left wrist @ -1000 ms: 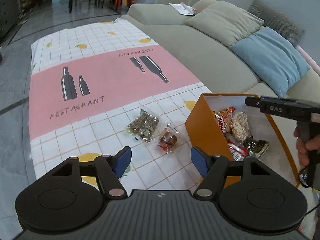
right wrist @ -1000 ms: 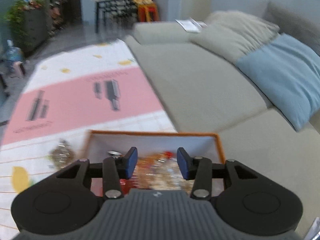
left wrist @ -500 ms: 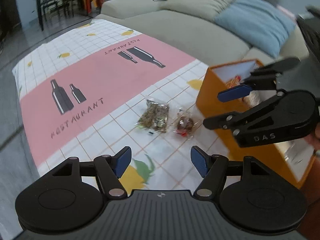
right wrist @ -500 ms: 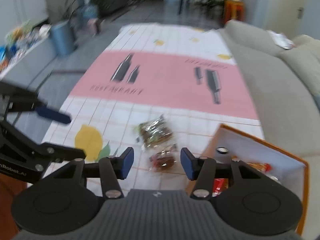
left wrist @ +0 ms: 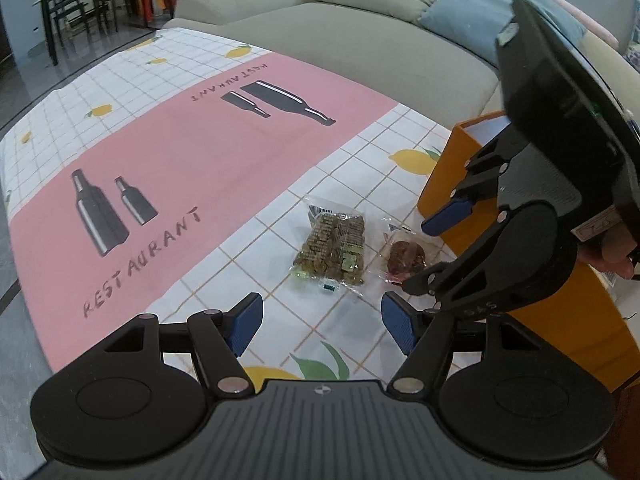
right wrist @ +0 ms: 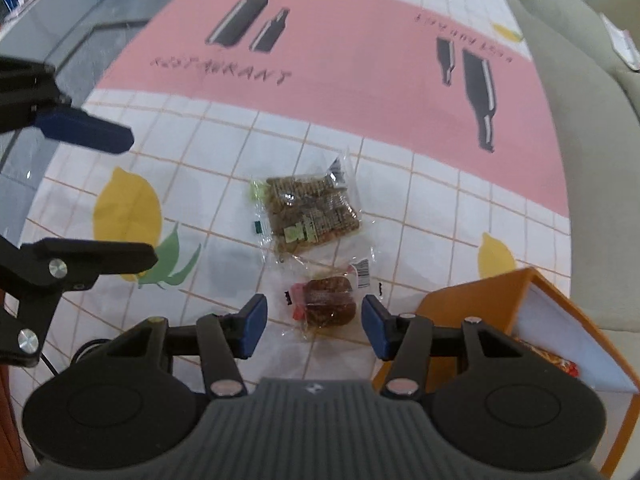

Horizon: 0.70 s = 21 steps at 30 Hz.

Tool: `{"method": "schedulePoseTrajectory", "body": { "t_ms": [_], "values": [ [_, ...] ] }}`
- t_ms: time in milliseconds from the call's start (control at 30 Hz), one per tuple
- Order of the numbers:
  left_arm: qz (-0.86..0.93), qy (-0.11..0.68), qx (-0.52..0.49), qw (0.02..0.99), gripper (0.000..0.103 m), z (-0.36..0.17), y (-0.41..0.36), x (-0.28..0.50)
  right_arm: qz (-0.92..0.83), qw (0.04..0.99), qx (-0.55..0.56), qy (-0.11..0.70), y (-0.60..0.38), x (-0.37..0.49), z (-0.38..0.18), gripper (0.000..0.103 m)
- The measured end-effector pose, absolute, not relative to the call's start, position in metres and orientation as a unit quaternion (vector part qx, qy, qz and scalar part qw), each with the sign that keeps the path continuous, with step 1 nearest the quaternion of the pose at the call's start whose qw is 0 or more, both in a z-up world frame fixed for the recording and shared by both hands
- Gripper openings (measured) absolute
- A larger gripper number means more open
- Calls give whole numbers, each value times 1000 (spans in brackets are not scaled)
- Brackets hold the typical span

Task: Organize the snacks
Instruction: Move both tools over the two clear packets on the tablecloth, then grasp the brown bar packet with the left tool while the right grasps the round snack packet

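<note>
now that the right gripper [right wrist: 314, 322] has swung off the orange box [right wrist: 480, 300] and tipped down over the table, its blue pads bracket the brown cake packet [right wrist: 328, 304] with clear gaps on both sides: jaws parted, gripping nothing. a second ago it was hanging over the box contents, so this reads as the start of the next pick, not a drop. left gripper [left wrist: 322, 324] has come lower and closer too, jaws wide and empty, aimed at the cloth just short of the granola packet [left wrist: 332, 250].

two snacks are left out on the checked tablecloth [left wrist: 200, 152], lying side by side and just beside the box's near wall. both are flat in clear crinkly wrap; the cake one is small, round and dark, with a red label edge. several packets are already in the box.
</note>
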<state>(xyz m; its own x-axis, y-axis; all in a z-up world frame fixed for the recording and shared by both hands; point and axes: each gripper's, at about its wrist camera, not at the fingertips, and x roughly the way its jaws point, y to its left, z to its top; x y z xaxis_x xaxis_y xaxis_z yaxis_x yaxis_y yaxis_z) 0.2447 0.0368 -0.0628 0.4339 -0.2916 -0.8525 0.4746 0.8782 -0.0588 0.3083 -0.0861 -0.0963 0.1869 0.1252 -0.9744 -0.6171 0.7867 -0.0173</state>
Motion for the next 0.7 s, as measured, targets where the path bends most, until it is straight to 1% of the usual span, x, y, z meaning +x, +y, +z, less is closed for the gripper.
{"method": "schedulePoseTrajectory", "body": {
  "t_ms": [133, 200, 400, 567, 700],
  "values": [
    [-240, 478, 107, 838, 80, -73, 33, 256, 243, 729, -207, 605, -88, 317, -106, 49],
    [-250, 476, 108, 836, 80, -78, 30, 261, 247, 724, -199, 612, -90, 320, -110, 46],
    [-271, 479, 101, 828, 78, -97, 22, 280, 262, 717, -215, 609, -88, 321, -117, 46],
    [-285, 492, 70, 819, 81, -108, 18, 298, 284, 715, -223, 598, -90, 318, -120, 47],
    [-279, 499, 85, 816, 81, -116, 5, 306, 289, 716, -219, 597, -91, 319, -119, 46]
  ]
}}
